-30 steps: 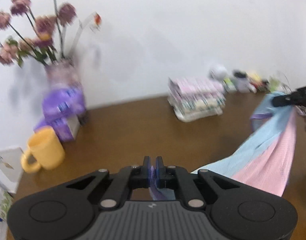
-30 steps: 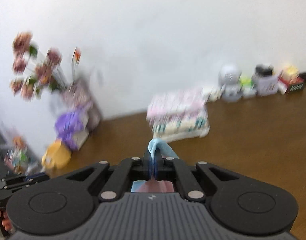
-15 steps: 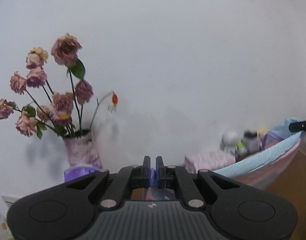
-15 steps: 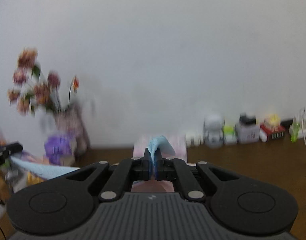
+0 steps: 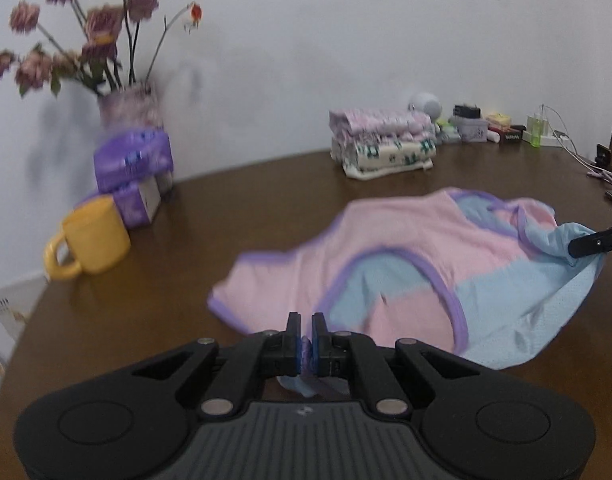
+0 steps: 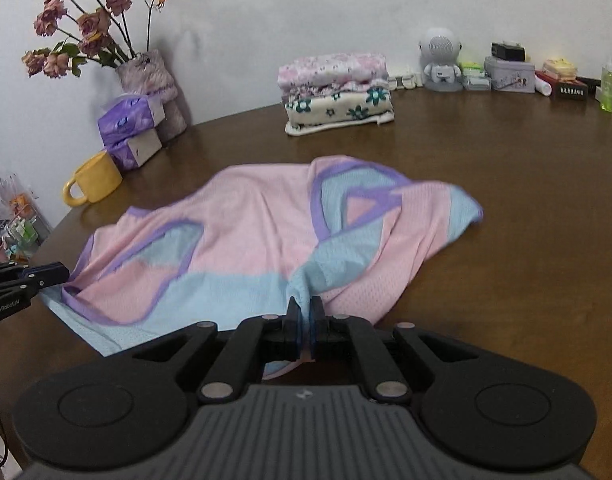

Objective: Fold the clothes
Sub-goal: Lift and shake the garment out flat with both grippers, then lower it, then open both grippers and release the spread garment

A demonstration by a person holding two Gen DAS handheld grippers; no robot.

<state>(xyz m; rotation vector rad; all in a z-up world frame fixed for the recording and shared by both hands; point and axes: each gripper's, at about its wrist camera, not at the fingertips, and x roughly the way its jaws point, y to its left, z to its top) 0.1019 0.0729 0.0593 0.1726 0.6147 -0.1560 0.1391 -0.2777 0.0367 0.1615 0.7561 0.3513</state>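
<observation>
Pink-and-blue mesh top (image 6: 266, 224) spread on brown table (image 6: 505, 200), purple trim, rumpled. My left gripper (image 5: 306, 334) clamped on near hem; my right gripper (image 6: 304, 320) pinching blue edge. Judged step: laying flat. Next: tug hem taut, smooth wrinkles before fold.

Soft, even light is filling both views, with no hard glare anywhere. The dried flowers (image 6: 78, 24) are casting faint grey shadows on the white wall (image 6: 306, 12) behind them. The left wrist view is smearing with motion blur: the flowers (image 5: 86, 36), the yellow mug (image 5: 92, 240) and the edges of the pink and blue garment (image 5: 385, 276) are all looking soft. The right wrist view is staying much sharper, though the garment (image 6: 258, 232) is blurring slightly at its right edge. Fisheye distortion is bending the counter (image 6: 505, 184) edge, and dark corners are framing each picture.
</observation>
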